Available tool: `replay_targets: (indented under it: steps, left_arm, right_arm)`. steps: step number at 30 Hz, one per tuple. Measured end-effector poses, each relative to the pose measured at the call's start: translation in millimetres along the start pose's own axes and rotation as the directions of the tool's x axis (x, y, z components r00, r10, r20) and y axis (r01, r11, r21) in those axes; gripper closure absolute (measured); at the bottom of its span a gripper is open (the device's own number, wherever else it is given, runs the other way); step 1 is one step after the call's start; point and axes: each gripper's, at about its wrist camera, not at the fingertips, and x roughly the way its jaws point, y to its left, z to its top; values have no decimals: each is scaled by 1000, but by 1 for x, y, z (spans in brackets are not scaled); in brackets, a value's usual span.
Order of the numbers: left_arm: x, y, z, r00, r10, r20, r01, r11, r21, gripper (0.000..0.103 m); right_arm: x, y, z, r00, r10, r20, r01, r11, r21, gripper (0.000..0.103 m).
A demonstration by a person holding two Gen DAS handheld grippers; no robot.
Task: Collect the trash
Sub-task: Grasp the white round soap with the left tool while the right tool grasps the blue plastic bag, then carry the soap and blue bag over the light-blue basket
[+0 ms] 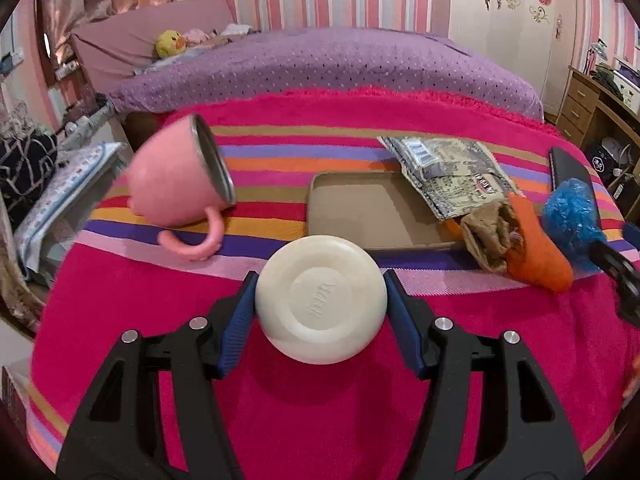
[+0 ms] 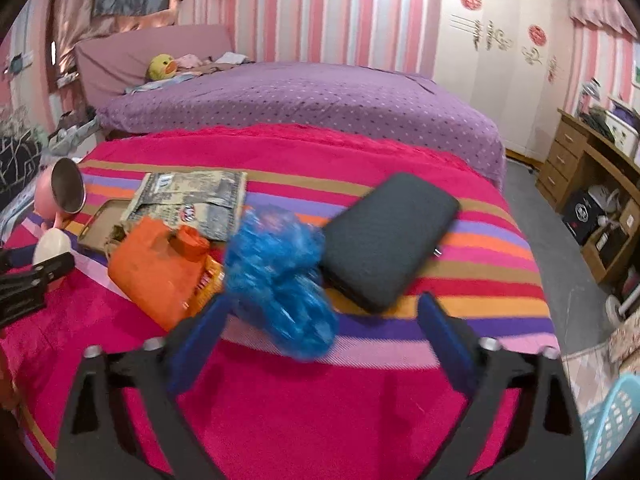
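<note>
My left gripper is shut on a round white soap bar, its blue pads touching both sides, above the pink striped cloth. My right gripper is open, with a crumpled blue plastic wad lying between and just ahead of its fingers, nearer the left one. An orange wrapper and a grey printed packet lie left of the wad. In the left wrist view the wad, the orange wrapper and the packet lie to the right.
A pink mug lies on its side at the left. A shallow cardboard tray sits behind the soap. A black case lies right of the wad. A bed stands behind; a desk and a blue basket at right.
</note>
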Motion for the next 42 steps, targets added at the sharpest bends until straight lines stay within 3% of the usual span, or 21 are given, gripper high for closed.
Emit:
replay_targets:
  steps: [4, 6, 9, 16, 28, 42]
  left_arm:
    - [-19, 3, -2, 998, 15, 59, -15, 1000, 4, 42]
    - [-26, 4, -2, 997, 11, 73, -11, 1000, -5, 42]
    - [-35, 3, -1, 996, 8, 88, -6, 1000, -15, 42]
    - [-65, -11, -7, 993, -23, 114, 27, 999, -35, 42]
    - [-115, -69, -55, 988, -98, 115, 102, 994, -28, 42]
    - [-130, -151, -76, 979, -132, 153, 123, 990, 69, 42]
  right_arm:
    - [18, 14, 5, 998, 39, -53, -40, 999, -35, 40]
    - [24, 22, 4, 994, 65, -85, -71, 995, -66, 67]
    - [18, 26, 2, 995, 84, -62, -89, 993, -82, 75]
    - [-31, 3, -20, 998, 61, 21, -60, 996, -61, 76]
    - [-129, -88, -67, 992, -50, 118, 50, 999, -1, 76]
    - [-164, -171, -104, 988, -101, 117, 95, 994, 49, 76]
